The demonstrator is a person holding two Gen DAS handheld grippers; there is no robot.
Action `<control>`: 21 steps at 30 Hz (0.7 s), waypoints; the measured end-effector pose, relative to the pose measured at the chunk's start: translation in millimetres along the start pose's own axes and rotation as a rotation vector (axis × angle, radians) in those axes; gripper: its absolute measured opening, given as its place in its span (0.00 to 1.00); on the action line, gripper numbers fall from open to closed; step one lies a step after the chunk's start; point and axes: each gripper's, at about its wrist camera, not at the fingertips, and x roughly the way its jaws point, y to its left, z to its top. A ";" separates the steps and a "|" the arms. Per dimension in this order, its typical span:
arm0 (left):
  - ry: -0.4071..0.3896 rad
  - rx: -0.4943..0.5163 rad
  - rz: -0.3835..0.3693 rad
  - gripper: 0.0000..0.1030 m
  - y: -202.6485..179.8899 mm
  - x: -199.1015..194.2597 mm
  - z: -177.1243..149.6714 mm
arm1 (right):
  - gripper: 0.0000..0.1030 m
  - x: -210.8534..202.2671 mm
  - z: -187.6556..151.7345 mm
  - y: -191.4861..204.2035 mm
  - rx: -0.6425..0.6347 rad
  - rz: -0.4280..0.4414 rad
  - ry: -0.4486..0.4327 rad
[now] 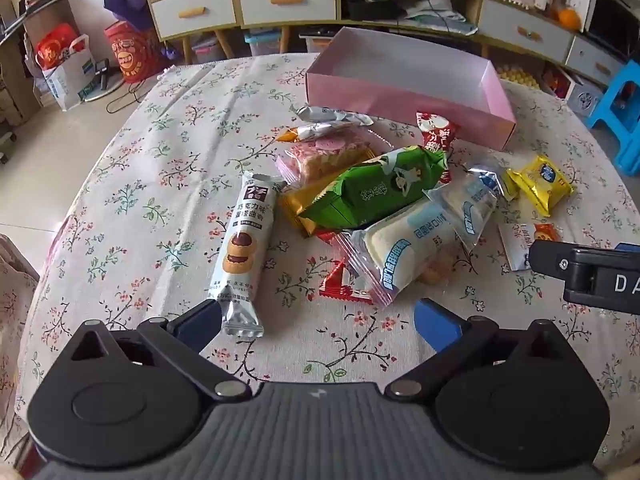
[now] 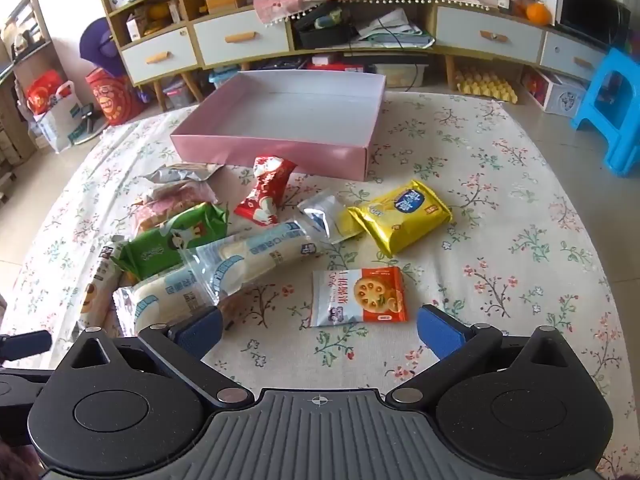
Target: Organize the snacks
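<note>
A pile of wrapped snacks lies on the floral tablecloth in front of an empty pink box (image 1: 400, 98) (image 2: 276, 148). My left gripper (image 1: 318, 320) is open above the cloth; a long silver cookie tube (image 1: 244, 252) lies by its left finger. A green pack (image 1: 376, 188) (image 2: 172, 240) and clear bread packs (image 1: 404, 252) (image 2: 248, 256) lie ahead. My right gripper (image 2: 320, 326) is open just short of an orange-and-white biscuit packet (image 2: 358, 296) (image 1: 524, 240). A yellow pack (image 2: 400, 216) (image 1: 540, 182) and a red pack (image 2: 266, 190) (image 1: 436, 134) lie further off.
The right gripper's body (image 1: 592, 272) shows at the right edge of the left wrist view. Beyond the table's far edge stand a low cabinet with drawers (image 2: 240, 44), red bags (image 2: 108, 98) on the floor and a blue stool (image 2: 616, 108).
</note>
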 end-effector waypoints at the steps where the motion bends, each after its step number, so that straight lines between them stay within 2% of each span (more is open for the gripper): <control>1: 0.002 -0.004 -0.004 1.00 0.8 0.4 0.3 | 1.00 -0.4 -0.1 0.6 -0.003 -0.002 -0.001; 10: -0.022 -0.002 -0.002 1.00 5.0 -2.3 -1.0 | 1.00 2.8 -1.7 4.9 -0.023 -0.040 0.001; 21: -0.016 -0.008 0.002 1.00 4.9 -0.7 0.5 | 1.00 5.3 -3.9 5.4 -0.037 -0.038 0.015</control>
